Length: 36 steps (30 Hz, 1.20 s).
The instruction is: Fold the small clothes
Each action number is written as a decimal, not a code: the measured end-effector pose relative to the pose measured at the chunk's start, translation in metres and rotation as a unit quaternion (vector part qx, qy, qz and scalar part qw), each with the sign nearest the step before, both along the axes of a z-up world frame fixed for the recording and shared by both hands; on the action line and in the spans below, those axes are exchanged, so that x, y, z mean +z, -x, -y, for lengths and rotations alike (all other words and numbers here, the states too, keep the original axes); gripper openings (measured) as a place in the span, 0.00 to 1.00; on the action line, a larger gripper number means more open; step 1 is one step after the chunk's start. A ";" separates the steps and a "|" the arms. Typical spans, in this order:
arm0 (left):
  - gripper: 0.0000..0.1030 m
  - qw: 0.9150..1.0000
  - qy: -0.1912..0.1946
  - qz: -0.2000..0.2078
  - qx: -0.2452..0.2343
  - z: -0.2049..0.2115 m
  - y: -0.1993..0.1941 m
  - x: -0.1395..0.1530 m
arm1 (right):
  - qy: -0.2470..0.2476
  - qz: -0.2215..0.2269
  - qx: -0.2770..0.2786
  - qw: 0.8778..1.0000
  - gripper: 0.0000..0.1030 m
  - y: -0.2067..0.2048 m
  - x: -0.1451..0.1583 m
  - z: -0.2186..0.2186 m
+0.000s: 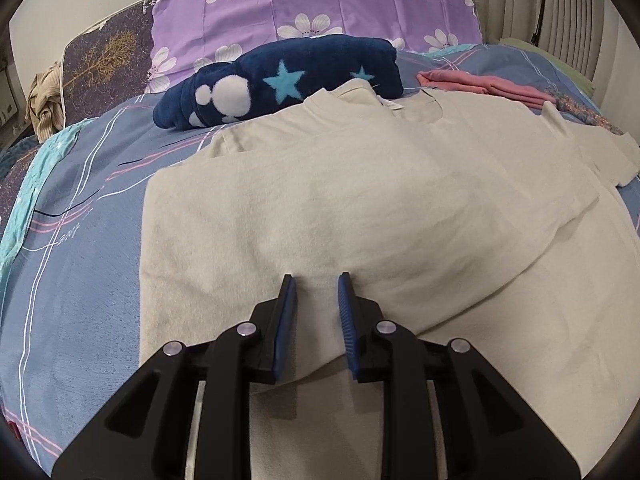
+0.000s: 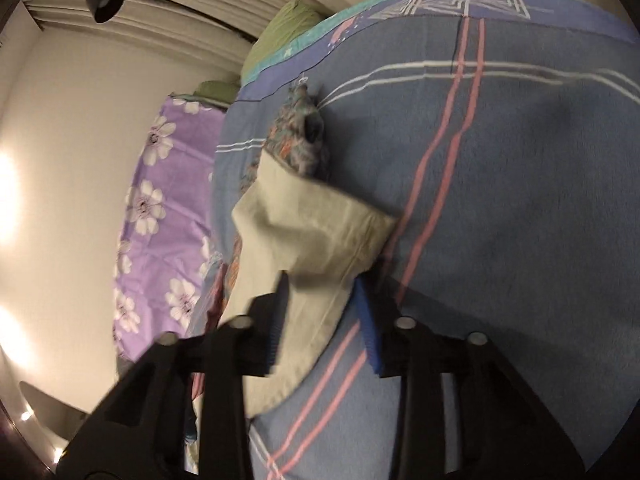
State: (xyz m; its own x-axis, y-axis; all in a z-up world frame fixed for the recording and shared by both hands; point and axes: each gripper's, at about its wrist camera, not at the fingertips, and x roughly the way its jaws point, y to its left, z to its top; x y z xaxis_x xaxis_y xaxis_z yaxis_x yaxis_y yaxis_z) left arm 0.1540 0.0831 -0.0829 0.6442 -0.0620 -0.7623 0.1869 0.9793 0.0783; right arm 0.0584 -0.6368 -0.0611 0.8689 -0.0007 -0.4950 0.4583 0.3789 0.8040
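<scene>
Cream cotton in both sets of jaws; right grip looks thin.

Left gripper (image 1: pixel 316 280): jaws partly apart, pads astride a ridge of the cream T-shirt (image 1: pixel 360 200) near its hem; can't tell if they actually pinch it. Right gripper (image 2: pixel 320 280): jaws narrow, a cream flap of the shirt between the pads and apparently held, frame blurred. Shirt lies flat on the blue plaid bedspread (image 1: pixel 80 260), collar toward the navy star blanket (image 1: pixel 280 80), pink garment (image 1: pixel 480 84) beyond its far right. Risks: flap slips from the right pads mid-fold; left lifts one layer only, fold skews. Left gripper pitched down onto the shirt; right sharply rolled, over bedspread.
</scene>
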 end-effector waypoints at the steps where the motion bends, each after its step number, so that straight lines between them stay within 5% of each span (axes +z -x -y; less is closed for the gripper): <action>1: 0.24 1.000 0.002 0.000 0.000 -0.001 0.000 0.000 | 0.003 -0.008 -0.004 1.000 0.05 -0.002 0.001 0.000; 5: 0.24 1.000 0.014 -0.002 0.001 -0.004 0.000 0.000 | 0.033 0.016 -0.011 0.999 0.04 -0.003 0.023 -0.010; 9: 0.24 1.000 0.020 -0.002 0.001 -0.004 0.000 0.000 | 0.100 0.072 0.069 0.990 0.04 -0.016 0.082 -0.076; 11: 0.24 1.000 0.023 -0.002 0.001 -0.004 0.000 0.000 | 0.139 0.101 0.128 0.977 0.04 -0.029 0.114 -0.130; 15: 0.24 0.999 0.032 -0.003 0.001 -0.006 -0.001 0.000 | 0.209 0.147 0.267 0.929 0.04 -0.061 0.154 -0.266; 18: 0.24 0.999 0.045 -0.005 0.002 -0.010 -0.001 0.000 | 0.211 0.145 0.373 0.892 0.04 -0.086 0.138 -0.369; 22: 0.24 0.997 0.071 -0.009 0.002 -0.017 -0.003 0.001 | 0.251 0.068 0.475 0.840 0.04 -0.104 0.073 -0.484; 25: 0.26 0.994 0.112 -0.015 0.003 -0.025 -0.004 0.003 | 0.277 0.017 0.514 0.812 0.06 -0.102 0.032 -0.525; 27: 0.37 0.988 0.150 -0.021 0.001 -0.028 -0.005 0.006 | 0.293 0.000 0.528 0.797 0.12 -0.098 0.014 -0.535; 36: 0.54 0.935 0.340 -0.077 -0.070 0.010 -0.031 0.020 | 0.312 0.004 0.538 0.783 0.16 -0.083 0.010 -0.541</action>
